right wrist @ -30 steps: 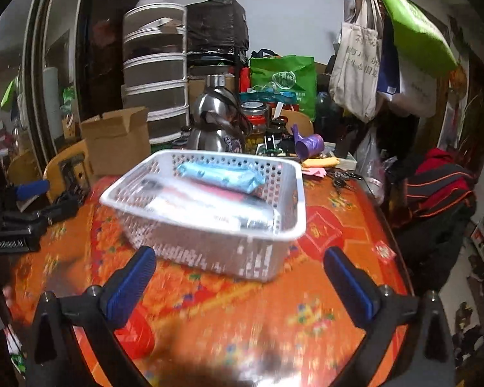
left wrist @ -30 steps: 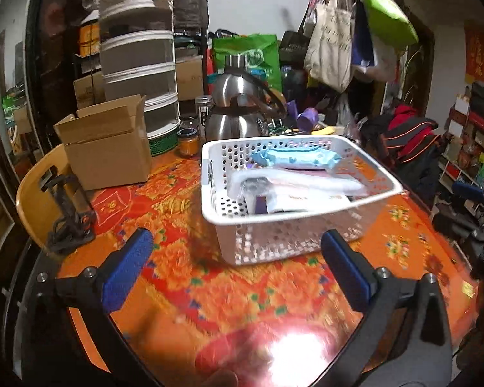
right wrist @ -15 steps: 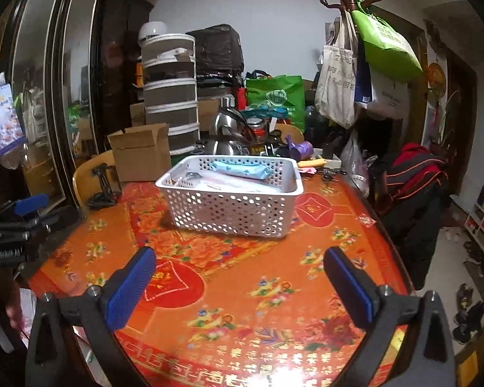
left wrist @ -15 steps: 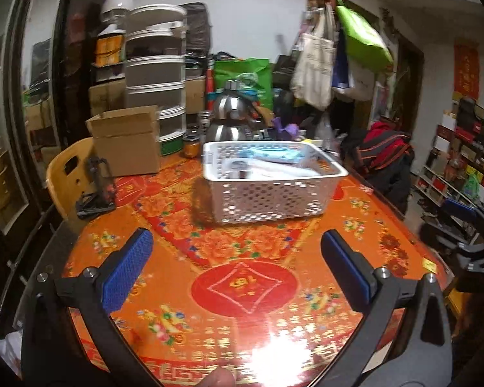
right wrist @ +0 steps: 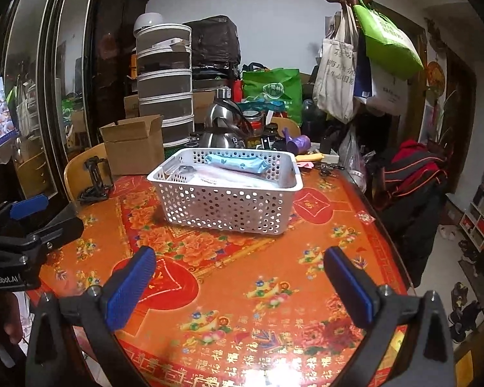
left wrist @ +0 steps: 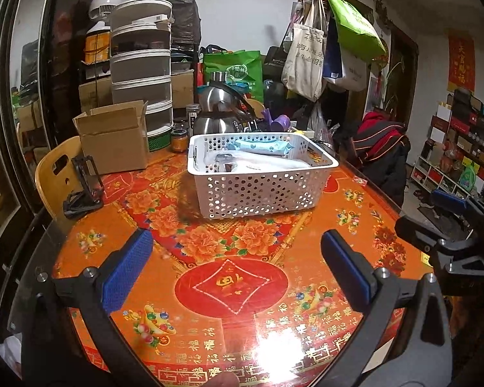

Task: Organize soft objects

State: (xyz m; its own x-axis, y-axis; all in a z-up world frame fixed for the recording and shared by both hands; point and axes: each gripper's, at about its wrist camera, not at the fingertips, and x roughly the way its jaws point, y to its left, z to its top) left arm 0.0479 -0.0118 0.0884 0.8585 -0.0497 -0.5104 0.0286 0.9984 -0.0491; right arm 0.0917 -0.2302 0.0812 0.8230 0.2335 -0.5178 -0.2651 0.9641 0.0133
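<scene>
A white perforated basket (left wrist: pixel 261 193) (right wrist: pixel 226 206) stands on the far half of the round red-and-orange table (left wrist: pixel 229 287). Inside it lie a light blue soft pack (left wrist: pixel 261 145) (right wrist: pixel 238 162) and flat white packets (left wrist: pixel 274 163) (right wrist: pixel 222 177). My left gripper (left wrist: pixel 235 274) hovers open over the table's near edge, well back from the basket, with nothing between its blue pads. My right gripper (right wrist: pixel 238 283) is open and empty too, equally far back. Each gripper shows at the edge of the other's view, right gripper (left wrist: pixel 451 222), left gripper (right wrist: pixel 25 222).
A cardboard box (left wrist: pixel 113 142), a black phone stand (left wrist: pixel 84 183), a steel kettle (left wrist: pixel 219 113) and jars crowd the table's far side. A wooden chair (left wrist: pixel 55 174) stands at the left. Bags hang from a coat rack (left wrist: pixel 319 48); a red-striped jacket (left wrist: pixel 380 148) lies right.
Both grippers have pulled back and up from the basket toward the table's near edge, staying open. The basket and its contents have not moved.
</scene>
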